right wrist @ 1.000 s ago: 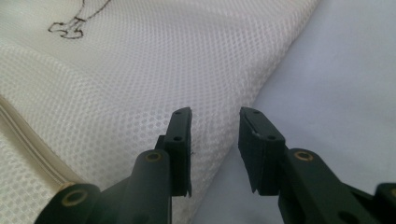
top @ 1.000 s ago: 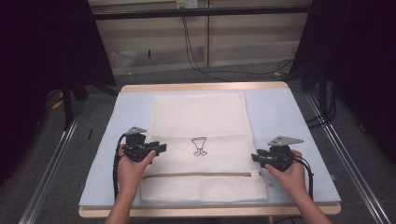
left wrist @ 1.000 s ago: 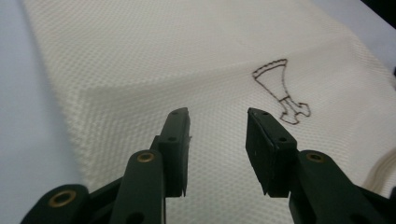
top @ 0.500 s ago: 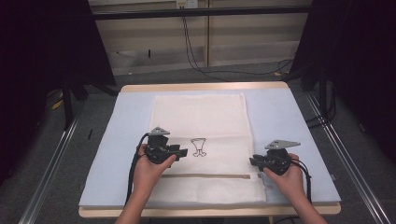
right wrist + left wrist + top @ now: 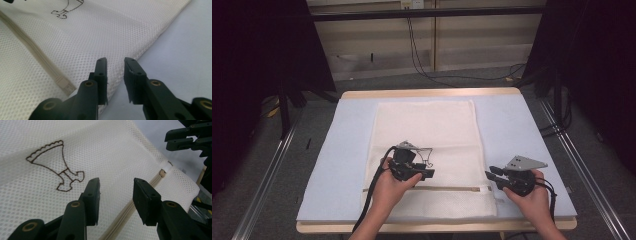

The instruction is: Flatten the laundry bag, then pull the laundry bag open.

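Observation:
A white mesh laundry bag (image 5: pixel 427 125) lies flat on the blue mat (image 5: pixel 522 125), with a zipper (image 5: pixel 447 189) running across near its front end. My left gripper (image 5: pixel 430 173) hovers over the bag just below its dark embroidered motif (image 5: pixel 55 167). Its jaws (image 5: pixel 116 182) are open with only mesh and the zipper (image 5: pixel 150 185) under them. My right gripper (image 5: pixel 489 175) is at the bag's right edge, close to the zipper's end (image 5: pixel 65 86). Its jaws (image 5: pixel 115 61) have just been closing and stand at a narrow gap with nothing between them.
The mat covers a wooden table (image 5: pixel 432 93) whose far edge shows bare wood. Metal rails run along the floor on both sides. Cables hang against the back wall. Bare mat lies to the left and right of the bag.
My left gripper has moved right from the bag's left edge to just under the motif. My right gripper has shifted slightly left toward the bag's edge, and its jaws have narrowed.

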